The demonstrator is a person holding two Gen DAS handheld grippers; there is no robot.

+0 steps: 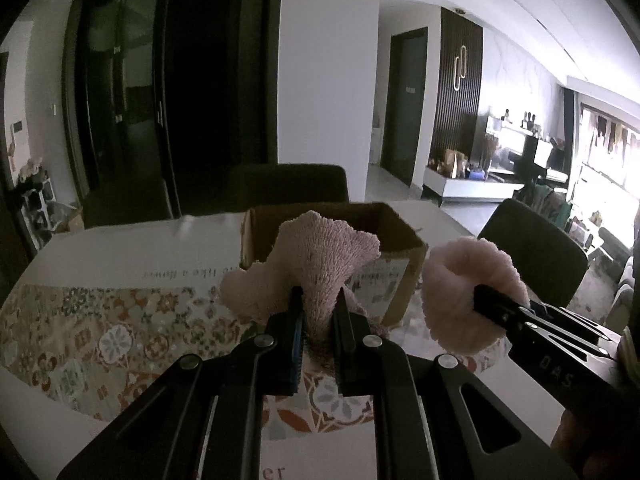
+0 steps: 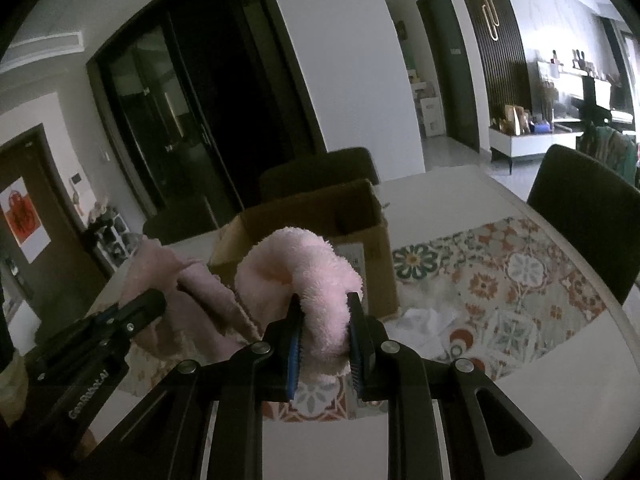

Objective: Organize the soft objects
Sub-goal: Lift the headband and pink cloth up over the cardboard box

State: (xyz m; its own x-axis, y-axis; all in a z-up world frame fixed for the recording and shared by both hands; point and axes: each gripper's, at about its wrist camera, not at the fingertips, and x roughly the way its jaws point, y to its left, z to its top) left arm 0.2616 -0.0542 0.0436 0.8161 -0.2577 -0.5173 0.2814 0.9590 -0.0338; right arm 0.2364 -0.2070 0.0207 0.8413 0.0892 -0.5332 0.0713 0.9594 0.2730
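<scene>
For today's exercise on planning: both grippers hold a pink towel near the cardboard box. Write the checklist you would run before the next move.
1. Left gripper clamped on towel: ok.
2. Right gripper clamped on towel: ok.
3. Box open on top: ok.
4. Towel lifted clear of tablecloth: cannot tell.
5. Room inside box: cannot tell.

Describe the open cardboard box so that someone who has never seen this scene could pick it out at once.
Start at the white table with the floral patterned mat. At the mat's far edge, just beyond the pink towel that both grippers hold up, stands the cardboard box. It is the only brown, stiff-sided thing there, open at the top.
</scene>
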